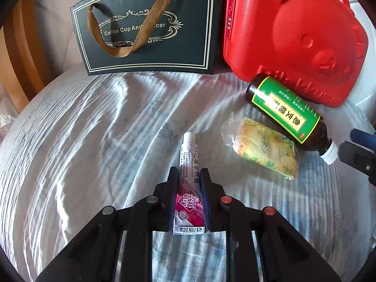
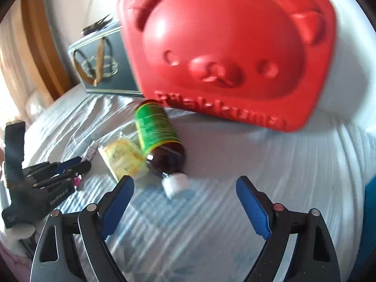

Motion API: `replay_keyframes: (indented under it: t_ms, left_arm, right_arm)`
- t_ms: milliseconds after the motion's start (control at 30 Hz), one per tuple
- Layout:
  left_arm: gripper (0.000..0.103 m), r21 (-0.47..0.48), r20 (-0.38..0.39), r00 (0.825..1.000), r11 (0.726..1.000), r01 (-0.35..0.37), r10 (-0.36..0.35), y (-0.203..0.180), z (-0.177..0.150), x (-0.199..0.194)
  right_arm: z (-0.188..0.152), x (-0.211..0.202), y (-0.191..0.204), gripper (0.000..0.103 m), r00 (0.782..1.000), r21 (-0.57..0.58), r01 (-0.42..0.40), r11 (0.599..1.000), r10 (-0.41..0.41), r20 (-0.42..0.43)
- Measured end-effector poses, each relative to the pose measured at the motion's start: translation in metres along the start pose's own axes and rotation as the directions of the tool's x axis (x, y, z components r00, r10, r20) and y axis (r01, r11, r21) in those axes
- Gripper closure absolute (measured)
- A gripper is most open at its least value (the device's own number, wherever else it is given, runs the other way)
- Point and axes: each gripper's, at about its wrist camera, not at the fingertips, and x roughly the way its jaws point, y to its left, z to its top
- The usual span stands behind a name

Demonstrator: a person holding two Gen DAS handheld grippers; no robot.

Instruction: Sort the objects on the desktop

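Observation:
My left gripper (image 1: 189, 172) is shut on a white and pink ointment tube (image 1: 188, 164), whose cap end points away over the cloth. It also shows in the right wrist view (image 2: 80, 164) at the left. A brown medicine bottle (image 1: 287, 115) with a green label lies on its side to the right, white cap toward my right gripper. A yellow sachet (image 1: 265, 146) lies beside it. My right gripper (image 2: 184, 181) is open and empty, its blue pads just short of the bottle's cap (image 2: 175, 184). The bottle (image 2: 157, 134) and sachet (image 2: 124, 158) lie ahead of it.
A red bear-shaped case (image 1: 293, 30) (image 2: 225, 47) stands at the back right. A dark "Coffee Cup And Saucer" box (image 1: 145, 28) (image 2: 103, 63) with a brown ribbon stands at the back left. Pale wrinkled cloth (image 1: 94, 129) covers the surface.

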Motion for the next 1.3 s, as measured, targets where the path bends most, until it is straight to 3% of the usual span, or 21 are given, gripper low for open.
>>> replay_keyframes:
  t_ms: [100, 167, 300, 400, 467, 600, 700, 733, 767, 833, 1100, 1300]
  left_arm:
    - [0.085, -0.009, 0.001, 1.0, 1.0, 0.0, 0.0, 0.005, -0.001, -0.001]
    - [0.085, -0.01, 0.001, 1.0, 1.0, 0.0, 0.0, 0.007, -0.002, -0.001]
    - [0.085, -0.016, 0.001, 1.0, 1.0, 0.005, -0.005, 0.009, 0.001, 0.006]
    - [0.085, -0.016, 0.011, 1.0, 1.0, 0.005, -0.005, 0.008, -0.001, 0.007]
    - [0.085, -0.01, 0.011, 1.0, 1.0, 0.004, -0.004, 0.006, 0.001, 0.007]
    - [0.085, -0.016, 0.011, 1.0, 1.0, 0.01, -0.01, 0.002, 0.006, 0.014]
    - [0.085, -0.011, 0.02, 1.0, 1.0, 0.004, -0.004, -0.003, 0.007, 0.017]
    - [0.085, -0.014, 0.021, 1.0, 1.0, 0.006, -0.006, -0.003, 0.007, 0.016]
    - [0.085, -0.019, 0.021, 1.0, 1.0, 0.01, -0.01, -0.003, 0.005, 0.015]
    - [0.085, -0.023, 0.016, 1.0, 1.0, 0.013, -0.013, -0.001, 0.002, 0.012]
    - [0.085, -0.019, 0.039, 0.999, 1.0, 0.022, -0.021, -0.001, -0.008, -0.022]
    - [0.085, -0.021, 0.054, 0.998, 0.999, 0.03, -0.029, -0.001, -0.019, -0.049]
  right_arm:
    - [0.005, 0.021, 0.017, 0.013, 0.999, -0.05, 0.021, 0.998, -0.023, -0.034]
    - [0.005, 0.027, 0.026, 0.0, 0.999, -0.096, 0.007, 0.995, -0.011, -0.047]
    - [0.008, 0.042, 0.051, 0.0, 0.998, -0.229, 0.032, 0.973, -0.043, -0.044]
    - [0.007, 0.058, 0.066, 0.0, 0.992, -0.332, 0.1, 0.938, -0.118, -0.035]
    - [0.009, 0.065, 0.068, 0.0, 0.993, -0.368, 0.095, 0.925, -0.112, -0.027]
    - [0.018, 0.079, 0.066, 0.0, 0.997, -0.346, 0.001, 0.938, -0.027, -0.071]
    - [0.021, 0.086, 0.056, 0.0, 0.993, -0.223, -0.056, 0.973, 0.031, -0.114]
    - [0.018, 0.086, 0.055, 0.006, 0.992, -0.199, -0.065, 0.978, 0.043, -0.115]
    - [0.017, 0.083, 0.054, 0.026, 0.994, -0.183, -0.059, 0.981, 0.04, -0.106]
    - [0.012, 0.075, 0.055, 0.054, 0.996, -0.166, -0.023, 0.986, 0.009, -0.083]
    - [-0.004, 0.043, 0.065, 0.086, 0.995, -0.063, -0.095, 0.994, 0.094, -0.023]
    - [-0.009, 0.014, 0.083, 0.089, 0.994, -0.044, -0.102, 0.994, 0.103, 0.02]
